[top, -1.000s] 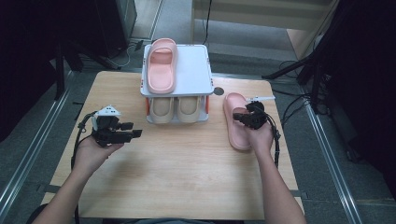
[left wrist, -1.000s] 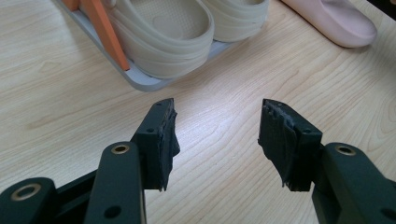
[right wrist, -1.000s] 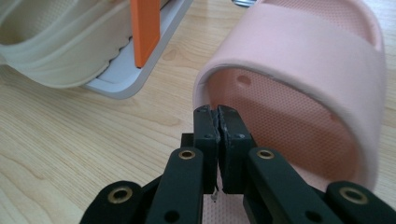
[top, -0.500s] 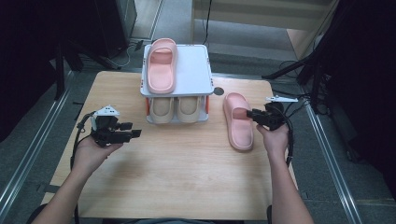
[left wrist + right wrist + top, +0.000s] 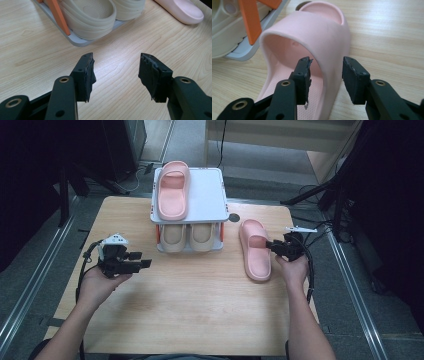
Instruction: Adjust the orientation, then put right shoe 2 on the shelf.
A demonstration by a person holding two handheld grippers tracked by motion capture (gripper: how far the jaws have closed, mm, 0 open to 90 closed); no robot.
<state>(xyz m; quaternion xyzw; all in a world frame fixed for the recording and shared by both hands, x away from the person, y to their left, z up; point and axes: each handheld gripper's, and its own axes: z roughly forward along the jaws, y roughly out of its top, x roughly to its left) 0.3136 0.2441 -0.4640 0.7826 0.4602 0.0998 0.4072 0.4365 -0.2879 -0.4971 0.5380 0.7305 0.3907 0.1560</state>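
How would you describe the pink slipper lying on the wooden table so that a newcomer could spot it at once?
Start at the small white two-tier shoe rack at the far middle of the wooden table. Just to its right, flat on the tabletop, lies a pink moulded slide slipper, with the right gripper straddling its strap edge. Its pink twin sits on the rack's top, and the beige pair sits on the lower shelf.

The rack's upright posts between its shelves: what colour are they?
Orange. The rack post shows best in the right gripper view, beside the pink slipper.
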